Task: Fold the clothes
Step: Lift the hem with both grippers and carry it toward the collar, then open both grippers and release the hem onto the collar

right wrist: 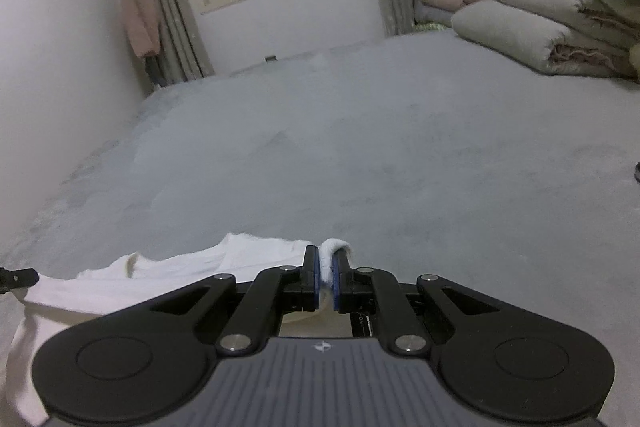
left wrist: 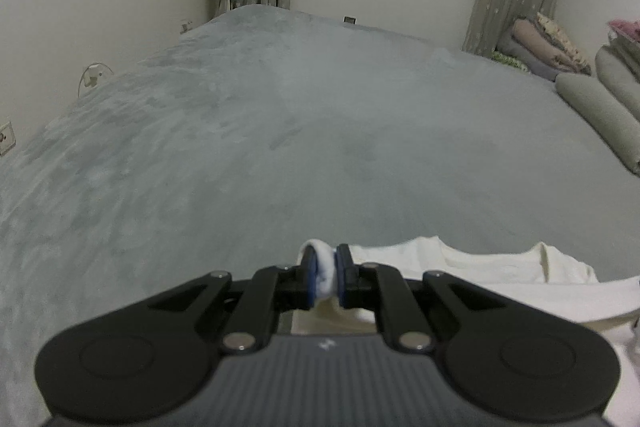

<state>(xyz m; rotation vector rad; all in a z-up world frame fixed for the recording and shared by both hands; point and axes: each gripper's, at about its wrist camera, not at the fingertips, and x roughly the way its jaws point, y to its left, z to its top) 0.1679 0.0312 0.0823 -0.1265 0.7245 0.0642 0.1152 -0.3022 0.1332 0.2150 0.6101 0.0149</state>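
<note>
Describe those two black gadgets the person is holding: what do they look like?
Both look alike. The left gripper and the right gripper have matte black linkage arms with silver pivot pins, round black discs at either side, blue-edged finger pads, and a ribbed grey body with a small white logo. No cables or sleeves show.

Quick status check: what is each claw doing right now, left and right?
Left claw: closed, pinching a bunched edge of the white cotton garment.
Right claw: closed, pinching another bunched edge of the same garment.
</note>
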